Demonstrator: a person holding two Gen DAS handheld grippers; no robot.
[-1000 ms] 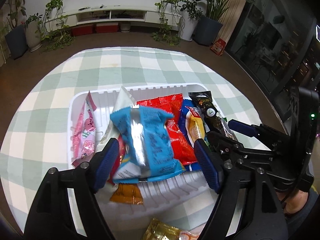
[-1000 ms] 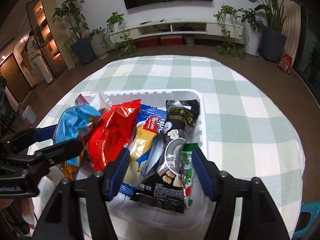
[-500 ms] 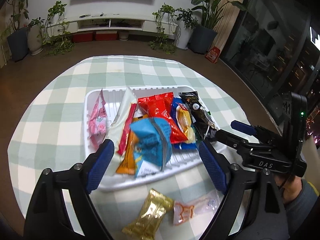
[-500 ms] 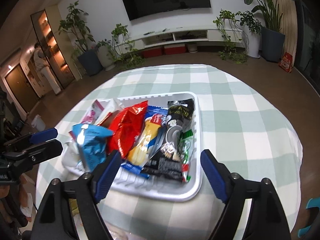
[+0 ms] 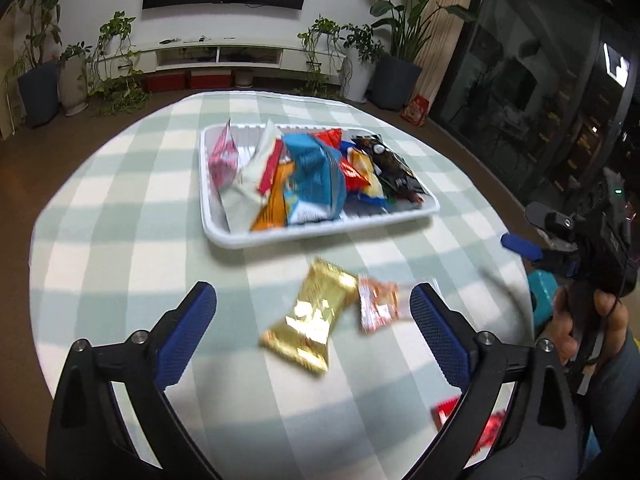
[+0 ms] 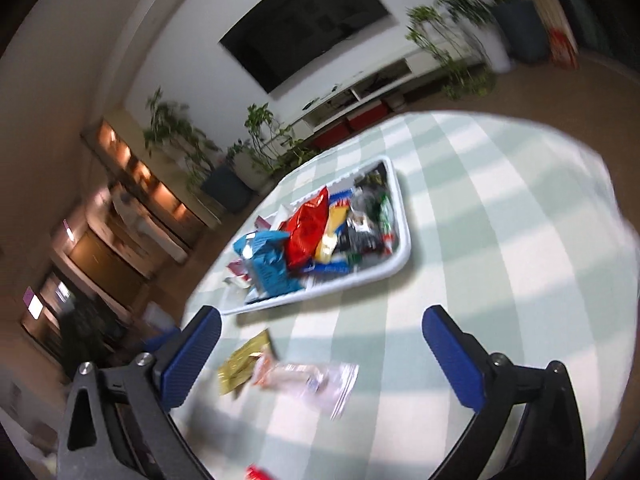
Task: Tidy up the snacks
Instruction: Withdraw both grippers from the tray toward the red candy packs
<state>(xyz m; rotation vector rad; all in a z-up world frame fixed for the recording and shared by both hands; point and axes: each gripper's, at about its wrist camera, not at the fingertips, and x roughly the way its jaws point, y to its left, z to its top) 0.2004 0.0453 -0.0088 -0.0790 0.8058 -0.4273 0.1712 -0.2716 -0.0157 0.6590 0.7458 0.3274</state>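
The round table with the green-and-white checked cloth [image 5: 120,216] has lots of bare room near its edges. The white plastic tray full of snack bags [image 5: 224,236] sits mid-table. The left gripper [image 5: 312,320] is opening, nothing held; the shiny gold snack packet [image 5: 312,324] lies flat under it, pointing toward the tray. The right gripper [image 6: 320,344] is opening too, empty, above a blurry clear packet [image 6: 308,380], maybe lying sideways.
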